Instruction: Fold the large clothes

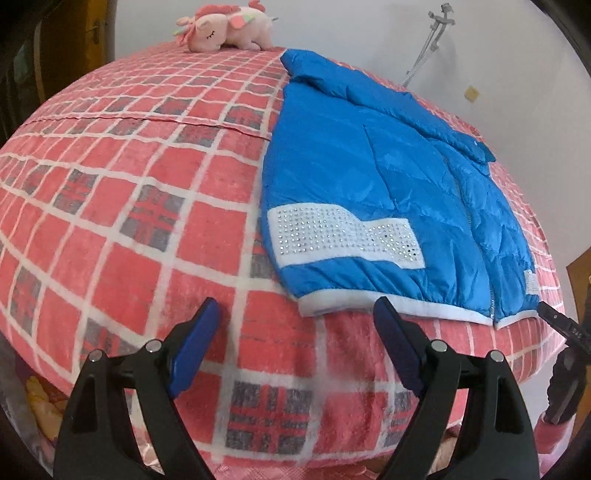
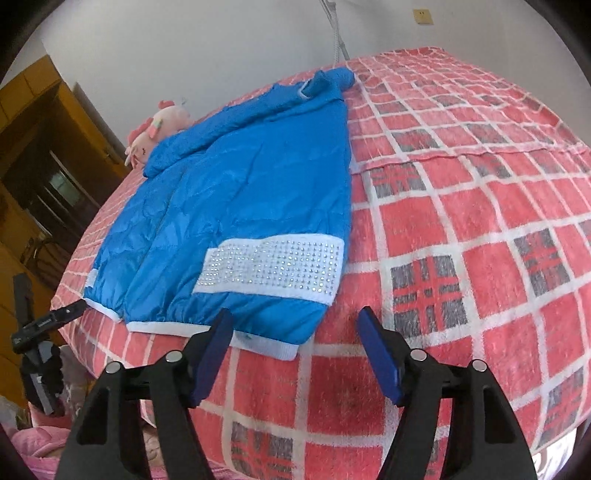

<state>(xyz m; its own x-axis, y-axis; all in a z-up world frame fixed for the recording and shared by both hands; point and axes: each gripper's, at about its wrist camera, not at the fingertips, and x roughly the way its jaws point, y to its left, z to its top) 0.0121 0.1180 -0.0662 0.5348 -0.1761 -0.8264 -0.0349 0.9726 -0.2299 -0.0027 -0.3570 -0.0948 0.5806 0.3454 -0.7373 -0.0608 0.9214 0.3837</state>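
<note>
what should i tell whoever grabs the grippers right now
Left gripper: open, empty, over the plaid blanket just short of the jacket hem.
Right gripper: open, empty, one finger at the hem's corner.
Blue jacket: lying flat on the bed, zipped, a sleeve folded across the top; plush toy beyond it.
Done: laid out.
Left: grip the hem, fold.

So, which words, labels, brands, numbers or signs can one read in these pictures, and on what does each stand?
No text can be read with certainty.
Small white print on the right gripper's black finger: too blurred to read.
Small white print on the left gripper's black finger: too small to read.
White studded band on the blue jacket: only shiny dots, no letters.
</note>
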